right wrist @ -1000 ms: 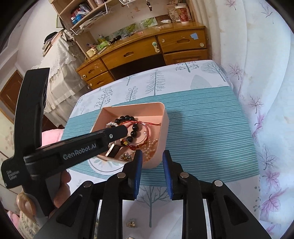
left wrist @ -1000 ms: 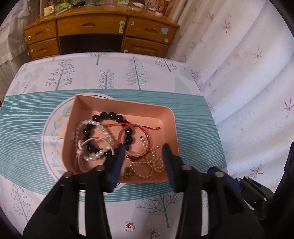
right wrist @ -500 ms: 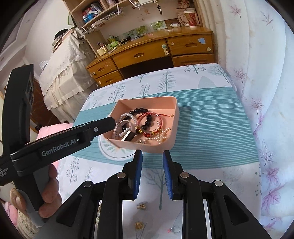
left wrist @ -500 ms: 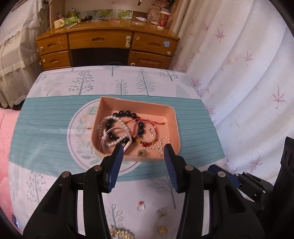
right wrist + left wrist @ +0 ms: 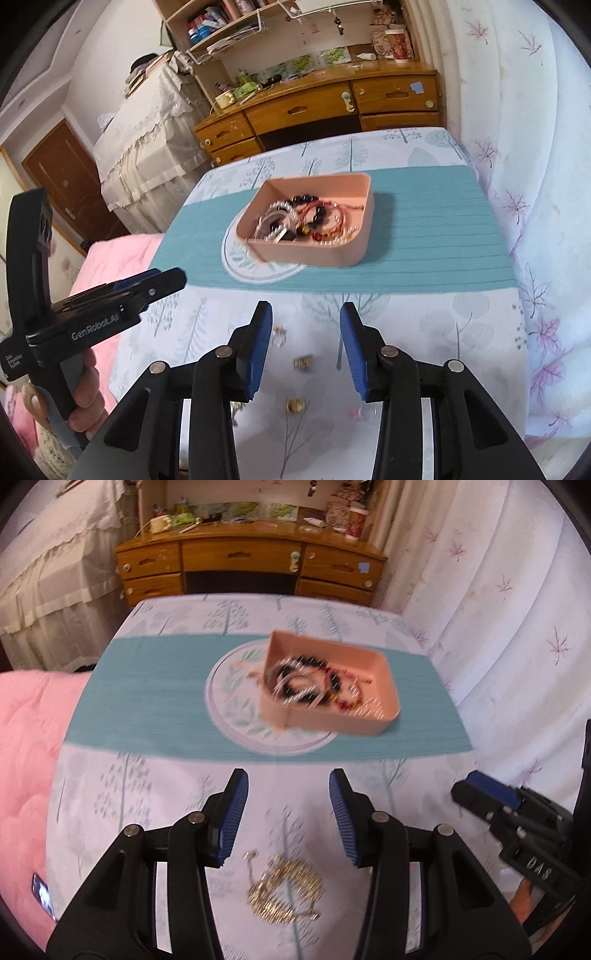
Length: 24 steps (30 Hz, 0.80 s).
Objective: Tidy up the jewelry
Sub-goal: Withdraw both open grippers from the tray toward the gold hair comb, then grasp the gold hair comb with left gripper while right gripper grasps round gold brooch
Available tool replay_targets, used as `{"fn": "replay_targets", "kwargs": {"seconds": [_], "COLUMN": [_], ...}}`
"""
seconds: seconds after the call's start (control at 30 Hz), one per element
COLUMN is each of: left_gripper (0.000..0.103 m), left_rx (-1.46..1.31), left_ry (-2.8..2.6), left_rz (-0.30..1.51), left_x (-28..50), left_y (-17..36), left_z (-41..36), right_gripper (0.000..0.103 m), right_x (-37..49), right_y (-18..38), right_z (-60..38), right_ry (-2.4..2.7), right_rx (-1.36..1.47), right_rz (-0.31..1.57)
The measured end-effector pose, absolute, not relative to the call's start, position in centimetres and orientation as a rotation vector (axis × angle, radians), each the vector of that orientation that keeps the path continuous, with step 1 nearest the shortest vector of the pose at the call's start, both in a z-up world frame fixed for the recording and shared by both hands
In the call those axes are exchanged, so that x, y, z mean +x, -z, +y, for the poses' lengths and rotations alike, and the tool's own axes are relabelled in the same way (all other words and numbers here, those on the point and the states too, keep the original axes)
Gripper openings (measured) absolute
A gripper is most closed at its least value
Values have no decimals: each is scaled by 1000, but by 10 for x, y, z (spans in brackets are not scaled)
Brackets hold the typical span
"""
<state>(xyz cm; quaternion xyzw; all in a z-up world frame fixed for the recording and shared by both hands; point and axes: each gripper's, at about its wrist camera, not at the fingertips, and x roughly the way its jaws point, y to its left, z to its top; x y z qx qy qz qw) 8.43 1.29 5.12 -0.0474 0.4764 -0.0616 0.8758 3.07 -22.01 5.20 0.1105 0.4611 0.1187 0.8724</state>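
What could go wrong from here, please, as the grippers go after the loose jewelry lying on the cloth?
1. The gold chain lies in a tangled heap; the left gripper, jaws open above it, might pinch only a strand and drag the rest.
2. The small rings near the right gripper are tiny and could slip from the jaws.
3. The pink tray already holds overlapping bracelets; added pieces may snag.

Both views are lit evenly by soft daylight diffused through the pale curtains (image 5: 524, 155). Strong motion blur is seen in the left wrist view: the pink tray (image 5: 369, 722) and gold chain (image 5: 284, 893) are smeared. The right wrist view is sharper. Fisheye bending and dark vignetting are seen at the edges.
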Motion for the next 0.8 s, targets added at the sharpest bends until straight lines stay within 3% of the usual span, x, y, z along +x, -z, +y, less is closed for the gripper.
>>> {"fn": "replay_targets", "kwargs": {"seconds": [0.43, 0.8], "left_gripper": [43, 43], "left_rx": [74, 196], "left_ry": [159, 259], "left_rz": [1139, 1149], "left_x": [30, 40], "left_y": [28, 46], "left_z": [25, 8], "right_gripper": [39, 39], "right_x": [0, -5], "right_y": [5, 46], "right_z": [-186, -162], "right_ry": [-326, -397], "right_rx": [122, -4], "right_rz": [1107, 1184]}}
